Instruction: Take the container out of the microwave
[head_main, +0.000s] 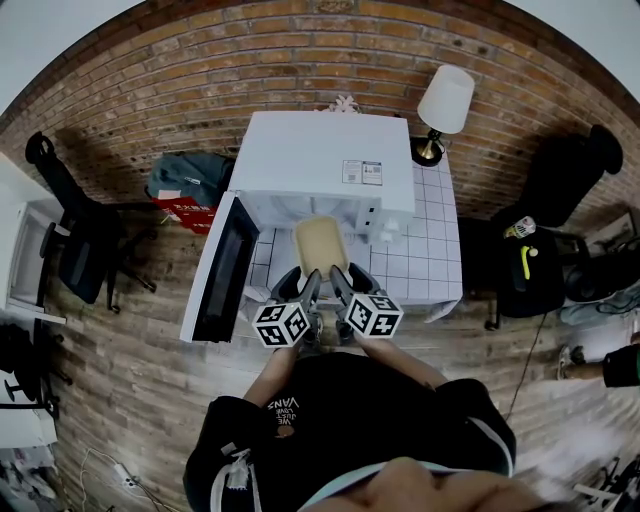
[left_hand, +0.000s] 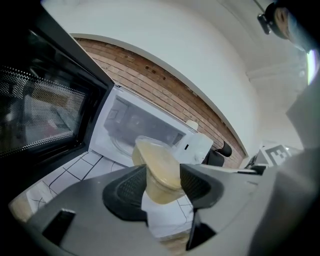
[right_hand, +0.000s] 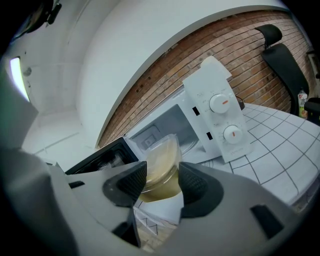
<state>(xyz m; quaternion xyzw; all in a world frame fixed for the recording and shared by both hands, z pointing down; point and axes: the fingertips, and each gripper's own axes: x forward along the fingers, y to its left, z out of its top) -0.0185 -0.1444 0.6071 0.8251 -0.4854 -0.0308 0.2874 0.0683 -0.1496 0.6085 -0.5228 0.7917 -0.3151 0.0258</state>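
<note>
A clear plastic container (head_main: 320, 243) with yellowish contents and a lid hangs in front of the open white microwave (head_main: 330, 160), above the tiled table. Both grippers hold it from opposite sides. In the left gripper view the container (left_hand: 159, 175) sits between the black pads (left_hand: 126, 191), and my left gripper (left_hand: 161, 187) is shut on its near end. The right gripper view shows the container (right_hand: 161, 172) pinched between that gripper's pads (right_hand: 129, 183); my right gripper (right_hand: 161, 184) is shut on it. The microwave door (head_main: 216, 268) stands swung open to the left.
The microwave cavity (left_hand: 132, 125) with its glass turntable lies just behind the container. The control panel with two knobs (right_hand: 222, 117) is at its right side. A table lamp (head_main: 443, 105) stands at the back right. Chairs and bags stand on the wood floor around the white tiled table (head_main: 430, 250).
</note>
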